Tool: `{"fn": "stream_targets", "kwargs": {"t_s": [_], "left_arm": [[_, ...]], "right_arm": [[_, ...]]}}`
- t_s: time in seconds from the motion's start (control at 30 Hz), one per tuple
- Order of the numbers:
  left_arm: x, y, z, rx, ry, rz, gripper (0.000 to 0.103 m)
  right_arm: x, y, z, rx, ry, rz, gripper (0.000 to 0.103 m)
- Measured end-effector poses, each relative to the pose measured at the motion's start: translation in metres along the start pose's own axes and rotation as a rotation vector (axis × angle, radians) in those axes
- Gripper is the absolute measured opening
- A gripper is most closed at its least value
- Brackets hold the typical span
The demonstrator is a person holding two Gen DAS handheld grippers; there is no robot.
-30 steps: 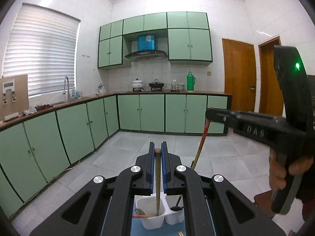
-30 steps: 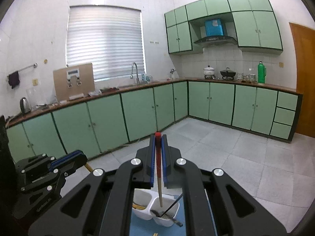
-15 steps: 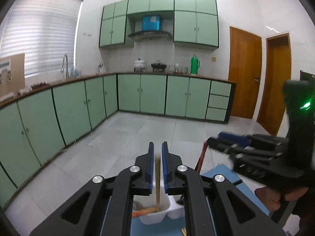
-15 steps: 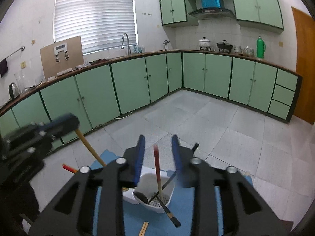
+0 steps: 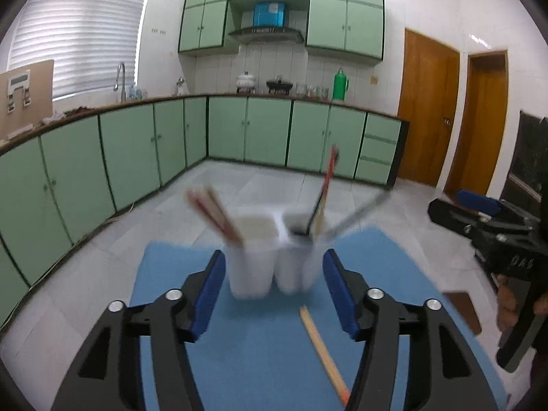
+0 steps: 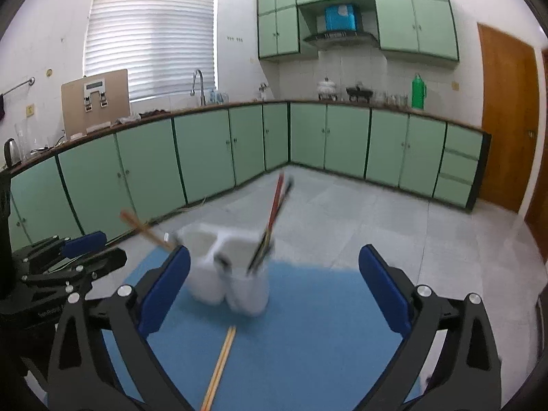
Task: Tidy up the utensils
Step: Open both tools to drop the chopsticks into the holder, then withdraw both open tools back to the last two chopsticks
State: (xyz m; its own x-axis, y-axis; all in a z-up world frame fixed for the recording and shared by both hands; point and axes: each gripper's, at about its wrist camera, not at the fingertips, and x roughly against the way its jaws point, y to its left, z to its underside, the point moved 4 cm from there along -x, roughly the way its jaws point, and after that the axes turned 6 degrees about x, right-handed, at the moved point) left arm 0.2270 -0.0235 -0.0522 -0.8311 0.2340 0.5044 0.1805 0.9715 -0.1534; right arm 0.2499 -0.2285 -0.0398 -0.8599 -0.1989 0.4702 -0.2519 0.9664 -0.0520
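Note:
A white two-cup utensil holder [image 5: 270,257] [image 6: 233,267] stands on a blue mat [image 5: 260,359] [image 6: 308,325]. Its left cup holds wooden chopsticks [image 5: 215,215] [image 6: 144,229]. Its right cup holds a red-handled utensil [image 5: 327,178] [image 6: 274,205] and dark utensils. A pair of chopsticks [image 5: 323,349] [image 6: 219,366] lies flat on the mat in front of the holder. My left gripper [image 5: 274,294] is open and empty just short of the holder. My right gripper [image 6: 274,287] is open wide and empty. Each gripper shows in the other's view, the right gripper [image 5: 493,226] and the left gripper [image 6: 68,257].
Green base cabinets [image 5: 137,157] run along the left and far walls under a counter with a sink, pots and a green flask [image 5: 339,85]. Wooden doors [image 5: 428,113] stand at the right. The grey tiled floor [image 6: 376,212] lies beyond the mat.
Both grippers opened and let go of their utensils, which now stand in the holder. Both grippers pulled back and down, so the holder and mat show in front.

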Motion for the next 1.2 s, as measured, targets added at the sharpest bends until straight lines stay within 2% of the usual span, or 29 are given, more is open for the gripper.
{"fn": "stream_targets", "kwargs": {"t_s": [0.17, 0.4, 0.6, 0.77, 1.07, 1.2], "left_arm": [[0.003, 0.001, 0.067, 0.026, 0.110, -0.016, 0.061], [-0.001, 0.004, 0.123, 0.061, 0.196, -0.040, 0.061], [-0.002, 0.003, 0.158, 0.023, 0.258, -0.079, 0.063], [0.000, 0.009, 0.174, 0.024, 0.289, -0.101, 0.064], [0.005, 0.017, 0.172, 0.036, 0.288, -0.126, 0.067], [0.006, 0.019, 0.173, 0.047, 0.285, -0.128, 0.068]], "right_arm": [[0.009, 0.008, 0.060, -0.030, 0.096, 0.008, 0.097], [0.008, 0.028, 0.124, -0.046, 0.208, -0.002, 0.097], [0.009, 0.046, 0.161, -0.068, 0.279, -0.047, 0.097], [0.008, 0.059, 0.181, -0.059, 0.332, -0.060, 0.097], [0.006, 0.077, 0.202, -0.032, 0.376, -0.076, 0.097], [0.002, 0.082, 0.206, -0.010, 0.399, -0.081, 0.088]]}}
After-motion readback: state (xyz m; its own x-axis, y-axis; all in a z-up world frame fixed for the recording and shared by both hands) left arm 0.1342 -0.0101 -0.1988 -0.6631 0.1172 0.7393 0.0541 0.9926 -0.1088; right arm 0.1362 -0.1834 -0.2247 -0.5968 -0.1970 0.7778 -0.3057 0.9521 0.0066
